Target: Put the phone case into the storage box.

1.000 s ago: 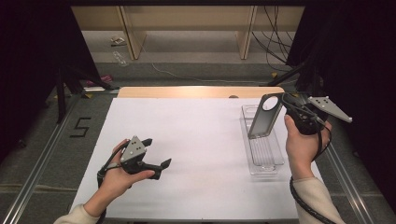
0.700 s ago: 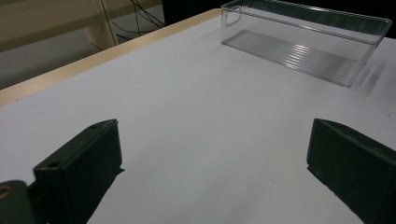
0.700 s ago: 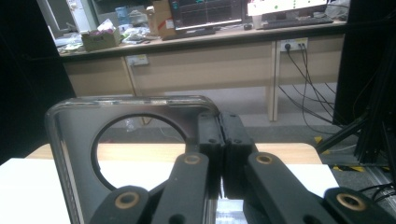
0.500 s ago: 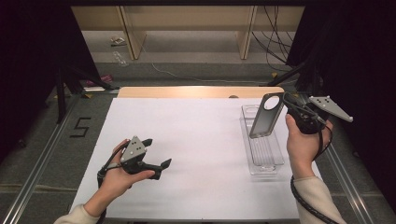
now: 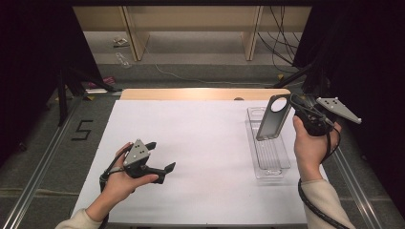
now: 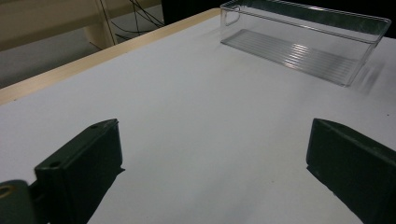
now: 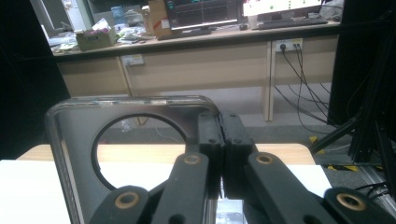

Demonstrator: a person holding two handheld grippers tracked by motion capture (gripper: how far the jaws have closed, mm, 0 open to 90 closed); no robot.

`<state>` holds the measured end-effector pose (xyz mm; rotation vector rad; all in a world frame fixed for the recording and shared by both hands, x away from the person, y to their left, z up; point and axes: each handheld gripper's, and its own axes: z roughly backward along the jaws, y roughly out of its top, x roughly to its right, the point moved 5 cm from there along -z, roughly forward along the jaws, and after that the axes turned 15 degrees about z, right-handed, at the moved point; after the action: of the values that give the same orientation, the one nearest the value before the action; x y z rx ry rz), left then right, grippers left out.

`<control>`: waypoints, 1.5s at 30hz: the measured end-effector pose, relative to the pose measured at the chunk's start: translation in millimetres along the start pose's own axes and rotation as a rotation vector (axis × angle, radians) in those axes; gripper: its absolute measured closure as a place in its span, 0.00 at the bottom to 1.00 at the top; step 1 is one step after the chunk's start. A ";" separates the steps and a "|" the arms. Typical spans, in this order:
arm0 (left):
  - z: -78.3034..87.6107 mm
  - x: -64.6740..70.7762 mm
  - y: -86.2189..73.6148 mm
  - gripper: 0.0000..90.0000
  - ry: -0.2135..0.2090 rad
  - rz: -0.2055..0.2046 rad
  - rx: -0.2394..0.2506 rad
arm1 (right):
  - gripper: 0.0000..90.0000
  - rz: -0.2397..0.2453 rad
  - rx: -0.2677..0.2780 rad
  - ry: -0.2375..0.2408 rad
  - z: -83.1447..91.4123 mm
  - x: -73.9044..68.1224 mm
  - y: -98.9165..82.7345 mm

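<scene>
Right tongs (image 5: 292, 110) are clamped on the edge of a dark flat rectangular phone case w/ a round cut-out (image 5: 272, 117), held tilted in the air above the far end of a clear ribbed plastic tray (image 5: 270, 151), which lies near the white counter's (image 5: 205, 138) right edge. Left tongs (image 5: 160, 160) rest low near the counter's front-left corner, jaws wide apart w/ nothing btw them.

The left hand (image 5: 125, 179) is resting low over the table, holding the left gripper (image 5: 160, 162) level with its jaws standing wide apart. The right hand (image 5: 310, 148) is holding the right gripper (image 5: 293, 110) raised, jaws pressed together.
</scene>
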<state>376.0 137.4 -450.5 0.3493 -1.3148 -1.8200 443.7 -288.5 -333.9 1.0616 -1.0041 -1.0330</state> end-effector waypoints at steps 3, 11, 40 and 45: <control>0.0 0.0 0.0 0.03 0.000 0.000 0.000 | 0.99 -0.001 0.000 -0.001 -0.6 1.0 -0.1; -0.2 0.0 -0.4 0.04 0.000 0.000 -0.002 | 0.99 0.003 0.003 -0.004 -1.6 2.4 1.0; -0.6 -0.5 -0.8 0.04 0.000 -0.001 -0.005 | 0.99 0.012 0.003 0.000 -11.8 1.5 2.0; -0.5 -0.6 -0.9 0.04 0.001 -0.002 -0.005 | 0.99 0.013 0.006 -0.007 -12.5 1.9 2.5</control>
<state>376.2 137.5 -451.7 0.3487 -1.3093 -1.8241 456.5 -287.6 -333.5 1.0558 -1.0184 -1.0244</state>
